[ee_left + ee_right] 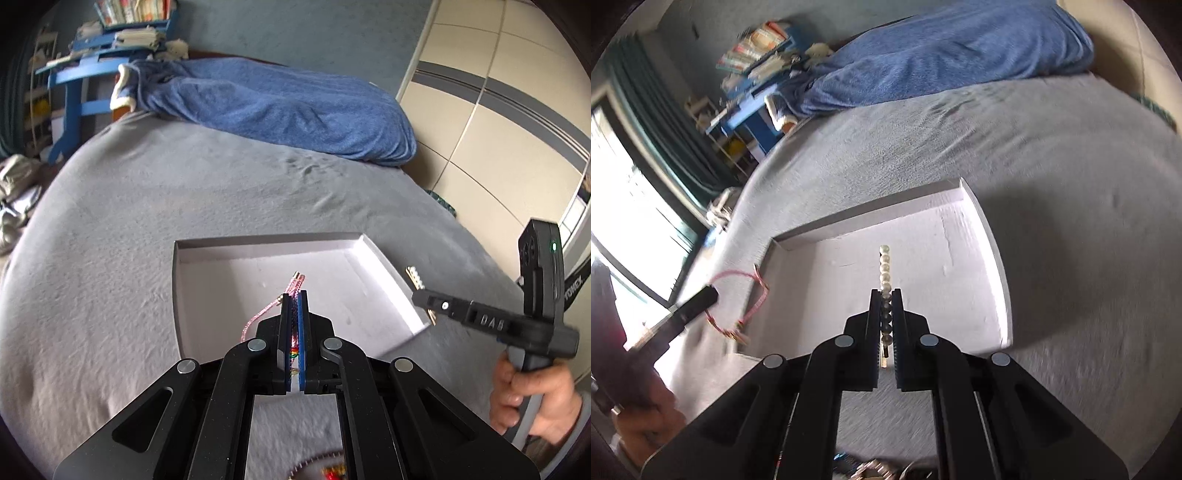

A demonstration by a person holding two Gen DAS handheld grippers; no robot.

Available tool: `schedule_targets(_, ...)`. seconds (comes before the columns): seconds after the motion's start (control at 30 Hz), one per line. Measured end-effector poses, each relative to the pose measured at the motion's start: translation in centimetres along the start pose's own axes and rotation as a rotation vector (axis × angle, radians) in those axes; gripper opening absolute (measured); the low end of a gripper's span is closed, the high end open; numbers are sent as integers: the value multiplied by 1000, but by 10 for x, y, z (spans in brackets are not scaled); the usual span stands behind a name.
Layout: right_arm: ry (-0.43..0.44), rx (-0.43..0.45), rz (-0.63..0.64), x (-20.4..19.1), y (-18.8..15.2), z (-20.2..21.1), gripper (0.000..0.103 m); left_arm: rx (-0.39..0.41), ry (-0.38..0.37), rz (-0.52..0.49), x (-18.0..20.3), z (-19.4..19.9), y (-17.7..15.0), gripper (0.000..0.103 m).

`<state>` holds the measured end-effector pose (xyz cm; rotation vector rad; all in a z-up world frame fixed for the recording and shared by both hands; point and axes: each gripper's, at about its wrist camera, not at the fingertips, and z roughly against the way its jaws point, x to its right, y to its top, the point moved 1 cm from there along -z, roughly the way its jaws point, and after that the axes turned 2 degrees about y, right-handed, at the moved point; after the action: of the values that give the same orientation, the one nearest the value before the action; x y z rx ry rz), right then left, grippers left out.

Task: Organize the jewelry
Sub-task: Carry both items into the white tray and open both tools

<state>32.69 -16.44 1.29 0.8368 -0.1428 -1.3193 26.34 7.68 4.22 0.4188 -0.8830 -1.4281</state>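
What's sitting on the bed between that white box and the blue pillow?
Nothing: in both wrist views only bare grey blanket runs from the white box to the blue pillow.

Left wrist view: I look down along the left gripper [294, 295], close above the white tray [258, 251].
Right wrist view: rolled, equally close over it.
Shared: tray, grey bed cover [166, 192], blue blanket [280, 103].

Black tongs [294, 295], silver round pivot screws, blue pad faces; "DAB" lettering, green LED; grey sleeve [581, 417].
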Motion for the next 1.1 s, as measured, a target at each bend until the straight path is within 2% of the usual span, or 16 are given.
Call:
schedule_targets(0.2, -69, -35, 40, 11, 4, -29, 6, -38, 56, 0, -11, -28, 0, 3)
schedule_targets(0.43, -145, -97, 74, 21, -1, -57, 6, -84, 159, -115, -1, -50, -16, 3)
schedule_targets(0.6, -172, -137, 109, 18, -8, -67, 6, -135, 189, -166, 5, -65, -31, 4)
schedule_targets(0.67, -177, -149, 117, 17, -10, -69, 6, -146, 193, -164, 5, -67, -33, 14)
schedule_targets(0.73, -175, -151, 119, 17, -10, -68, 11, -137, 188, -156, 5, -64, -33, 29)
schedule_targets(0.77, -169, -148, 117, 16, -9, -66, 14, -129, 184, -154, 5, -62, -32, 31)
schedule_targets(0.83, -159, -131, 108, 15, -8, -59, 29, -110, 180, -148, 7, -56, -30, 38)
schedule_targets(0.97, -120, -86, 91, 11, -1, -43, 36, -65, 163, -126, 10, -40, -25, 53)
schedule_targets(1.03, -103, -64, 81, 11, 1, -34, 46, -40, 154, -116, 9, -31, -22, 63)
schedule_targets(1.1, -96, -40, 66, 15, 4, -25, 47, -17, 157, -100, 7, -20, -18, 68)
